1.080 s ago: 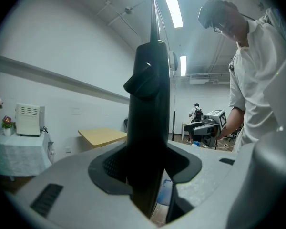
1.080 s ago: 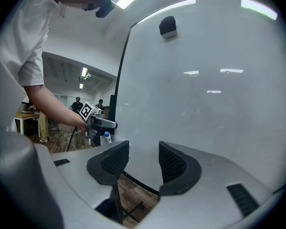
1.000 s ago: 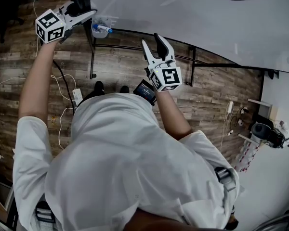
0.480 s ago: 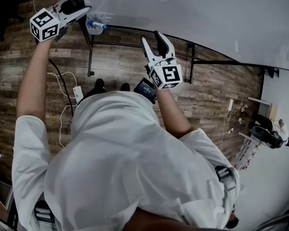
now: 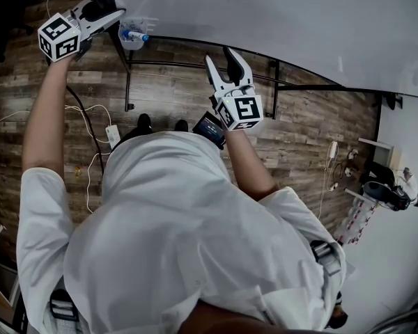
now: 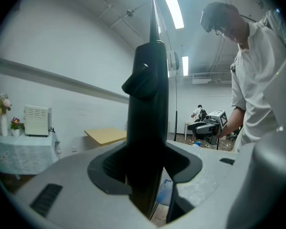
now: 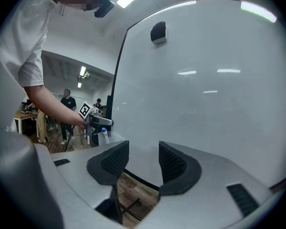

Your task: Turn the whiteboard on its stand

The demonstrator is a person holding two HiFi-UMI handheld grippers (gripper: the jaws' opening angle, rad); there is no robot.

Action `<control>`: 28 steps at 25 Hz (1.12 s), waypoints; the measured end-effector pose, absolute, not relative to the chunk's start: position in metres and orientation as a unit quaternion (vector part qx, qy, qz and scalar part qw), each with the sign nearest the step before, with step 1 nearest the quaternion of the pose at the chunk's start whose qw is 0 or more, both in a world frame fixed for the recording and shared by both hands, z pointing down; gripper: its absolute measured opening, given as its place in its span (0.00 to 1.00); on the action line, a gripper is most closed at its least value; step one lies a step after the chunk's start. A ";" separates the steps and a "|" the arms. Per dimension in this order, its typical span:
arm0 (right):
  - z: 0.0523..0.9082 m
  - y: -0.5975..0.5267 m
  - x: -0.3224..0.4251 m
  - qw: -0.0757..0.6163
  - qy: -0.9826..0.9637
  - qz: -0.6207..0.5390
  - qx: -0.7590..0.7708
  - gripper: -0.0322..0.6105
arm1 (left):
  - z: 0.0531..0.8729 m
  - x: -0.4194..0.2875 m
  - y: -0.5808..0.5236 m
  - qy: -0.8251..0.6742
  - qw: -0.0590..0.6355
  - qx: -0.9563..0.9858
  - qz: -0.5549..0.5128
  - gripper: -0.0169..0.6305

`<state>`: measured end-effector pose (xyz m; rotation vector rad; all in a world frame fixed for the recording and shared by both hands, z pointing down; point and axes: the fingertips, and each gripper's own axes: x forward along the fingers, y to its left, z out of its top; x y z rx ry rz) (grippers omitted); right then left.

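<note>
Black-framed whiteboard (image 6: 145,118) edge upright, clamped between left gripper (image 5: 108,10) jaws, right gripper (image 5: 221,58) jaws apart, empty, near its face

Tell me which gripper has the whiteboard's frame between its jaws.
The left gripper: its jaws close on the whiteboard's dark frame edge. The right gripper has its jaws apart, empty.

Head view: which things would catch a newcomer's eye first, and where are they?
The big whiteboard fills the top of the head view. The left gripper, at the top left, is clamped on its black side edge. The right gripper, in the middle, stands open near its lower edge.
</note>
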<state>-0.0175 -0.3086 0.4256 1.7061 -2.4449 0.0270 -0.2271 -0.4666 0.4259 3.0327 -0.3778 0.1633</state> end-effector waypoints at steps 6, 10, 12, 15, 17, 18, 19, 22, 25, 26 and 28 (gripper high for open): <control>0.423 -0.305 -0.012 0.074 -0.816 0.010 0.573 0.35 | 0.424 -0.229 -0.466 -0.125 0.043 0.989 0.060 0.34; 0.425 -0.301 -0.010 0.074 -0.816 0.016 0.573 0.35 | 0.424 -0.230 -0.467 -0.126 0.045 0.989 0.063 0.34; 0.427 -0.300 -0.008 0.075 -0.816 0.018 0.573 0.35 | 0.424 -0.230 -0.468 -0.127 0.046 0.989 0.065 0.34; 0.429 -0.298 -0.005 0.075 -0.815 0.020 0.574 0.35 | 0.425 -0.231 -0.469 -0.129 0.046 0.988 0.066 0.34; 0.430 -0.298 -0.003 0.075 -0.816 0.020 0.573 0.35 | 0.425 -0.232 -0.469 -0.131 0.046 0.988 0.066 0.35; 0.430 -0.298 -0.002 0.075 -0.816 0.020 0.573 0.35 | 0.426 -0.232 -0.469 -0.132 0.046 0.988 0.066 0.35; 0.430 -0.298 -0.001 0.075 -0.816 0.021 0.573 0.35 | 0.426 -0.232 -0.468 -0.133 0.046 0.988 0.066 0.35; 0.429 -0.299 0.001 0.072 -0.817 0.020 0.571 0.35 | 0.426 -0.232 -0.469 -0.135 0.046 0.988 0.064 0.35; 0.430 -0.300 -0.001 0.071 -0.820 0.019 0.568 0.35 | 0.426 -0.234 -0.469 -0.139 0.047 0.987 0.062 0.35; 0.430 -0.299 -0.003 0.071 -0.820 0.019 0.567 0.35 | 0.425 -0.235 -0.469 -0.141 0.048 0.987 0.061 0.35; 0.427 -0.297 -0.005 0.072 -0.822 0.019 0.564 0.35 | 0.422 -0.237 -0.467 -0.145 0.049 0.986 0.059 0.35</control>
